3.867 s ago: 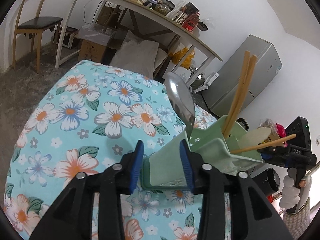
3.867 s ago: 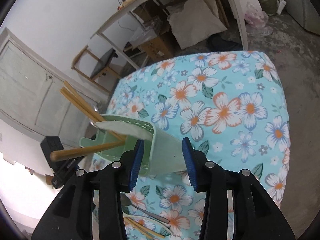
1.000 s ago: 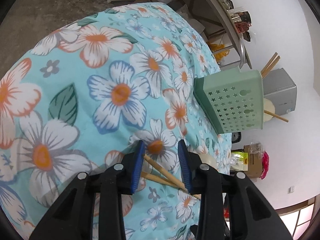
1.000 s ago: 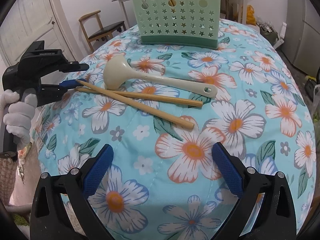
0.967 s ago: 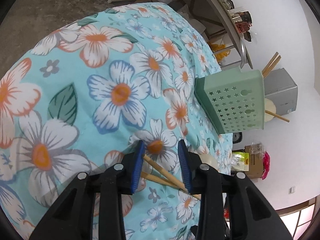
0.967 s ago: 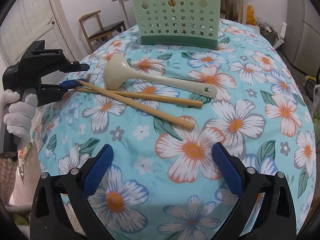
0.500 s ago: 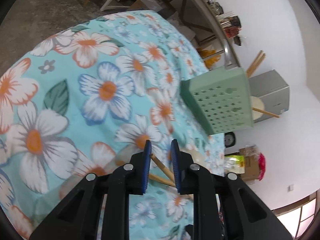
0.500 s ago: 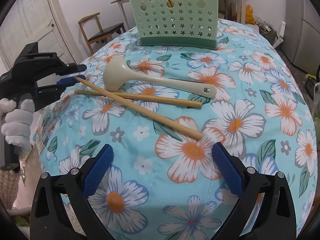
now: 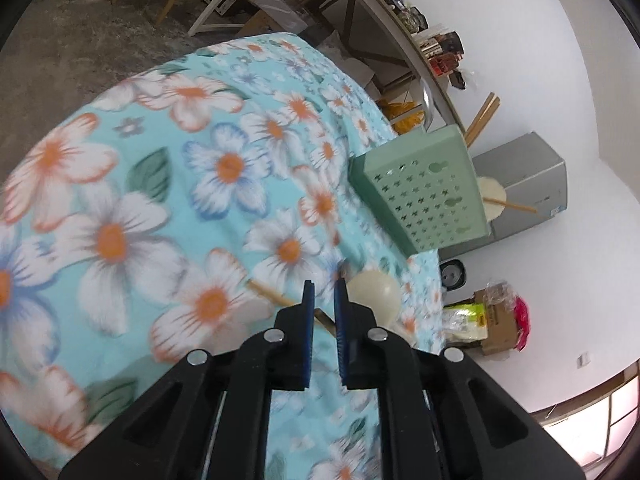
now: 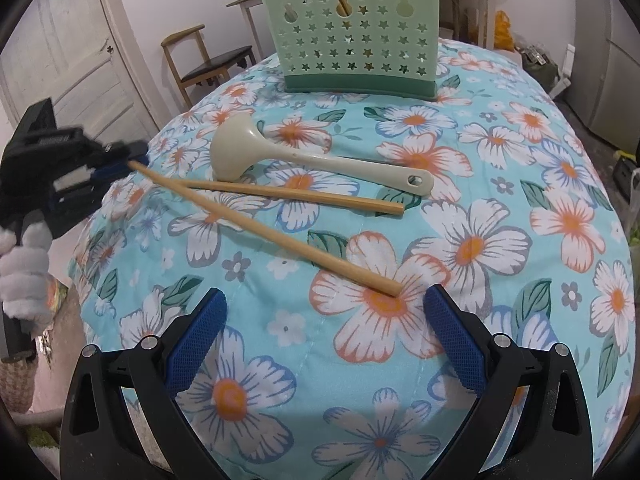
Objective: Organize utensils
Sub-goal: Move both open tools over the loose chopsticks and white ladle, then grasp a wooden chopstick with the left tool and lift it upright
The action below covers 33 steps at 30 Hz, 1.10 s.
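A pale green star-punched utensil holder (image 10: 356,32) (image 9: 428,196) stands at the far side of the flowered table (image 10: 520,240). A cream ladle (image 10: 320,158) (image 9: 372,292) and two wooden chopsticks lie in front of it. My left gripper (image 9: 323,285) (image 10: 122,158) is closing to a slim gap on the thin end of the nearer chopstick (image 10: 264,232) (image 9: 272,296). That chopstick crosses over the other chopstick (image 10: 312,198). My right gripper (image 10: 324,312) hangs wide open and holds nothing, just short of the nearer chopstick's thick end.
More chopsticks and a wooden-handled spoon (image 9: 492,196) stand in the holder. A gloved hand (image 10: 24,272) holds the left gripper beyond the table's left edge. Around the table are a chair (image 10: 208,60), a door (image 10: 60,60), a grey fridge (image 9: 528,184) and a cluttered shelf table (image 9: 400,20).
The left jaws went from straddling both chopstick tips to a narrow gap, and the gripper drew back and rose slightly. One chopstick swung, its thick end sliding toward the right gripper, which kept still.
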Available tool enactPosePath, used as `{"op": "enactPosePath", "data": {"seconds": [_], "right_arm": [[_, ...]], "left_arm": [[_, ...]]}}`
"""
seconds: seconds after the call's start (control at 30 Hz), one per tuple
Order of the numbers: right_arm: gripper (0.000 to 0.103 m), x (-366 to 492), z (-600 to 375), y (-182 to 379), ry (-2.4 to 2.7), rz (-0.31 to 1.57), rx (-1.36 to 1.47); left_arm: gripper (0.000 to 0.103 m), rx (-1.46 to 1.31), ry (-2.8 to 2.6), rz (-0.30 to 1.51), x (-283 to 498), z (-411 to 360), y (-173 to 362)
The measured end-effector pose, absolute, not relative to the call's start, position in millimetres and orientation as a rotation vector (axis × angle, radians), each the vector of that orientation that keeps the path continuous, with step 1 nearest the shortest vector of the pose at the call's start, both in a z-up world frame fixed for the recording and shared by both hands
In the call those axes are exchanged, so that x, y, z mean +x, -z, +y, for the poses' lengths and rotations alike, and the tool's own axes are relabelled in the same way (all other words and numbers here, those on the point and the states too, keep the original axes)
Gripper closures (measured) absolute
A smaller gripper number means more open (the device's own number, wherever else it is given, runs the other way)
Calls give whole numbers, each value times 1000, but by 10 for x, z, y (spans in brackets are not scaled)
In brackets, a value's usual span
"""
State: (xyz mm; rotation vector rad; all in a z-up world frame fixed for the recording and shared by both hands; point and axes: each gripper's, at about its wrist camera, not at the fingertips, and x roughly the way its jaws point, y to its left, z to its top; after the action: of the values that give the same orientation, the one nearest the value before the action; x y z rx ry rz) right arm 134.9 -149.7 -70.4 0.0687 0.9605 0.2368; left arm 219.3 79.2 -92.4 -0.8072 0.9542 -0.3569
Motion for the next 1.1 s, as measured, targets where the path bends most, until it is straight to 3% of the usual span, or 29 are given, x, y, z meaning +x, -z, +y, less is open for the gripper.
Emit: {"op": "enactPosePath", "data": {"seconds": [0.1, 0.2, 0.23, 0.5, 0.77, 1.1], "right_arm": [[8, 1352, -1518, 696, -250, 965, 68], [8, 1344, -1543, 690, -260, 970, 73], [8, 1344, -1552, 688, -263, 971, 77], [8, 1344, -1728, 667, -266, 979, 165], [8, 1373, -1852, 665, -287, 982, 267], [8, 1376, -1914, 669, -292, 981, 334]], "left_arm": [[89, -712, 320, 972, 2061, 843, 939], [72, -595, 251, 935, 1936, 915, 880], [71, -562, 239, 914, 1912, 929, 842], [70, -51, 499, 830, 1865, 242, 542], [70, 573, 768, 780, 1657, -631, 701], [70, 845, 849, 773, 1735, -942, 935]]}}
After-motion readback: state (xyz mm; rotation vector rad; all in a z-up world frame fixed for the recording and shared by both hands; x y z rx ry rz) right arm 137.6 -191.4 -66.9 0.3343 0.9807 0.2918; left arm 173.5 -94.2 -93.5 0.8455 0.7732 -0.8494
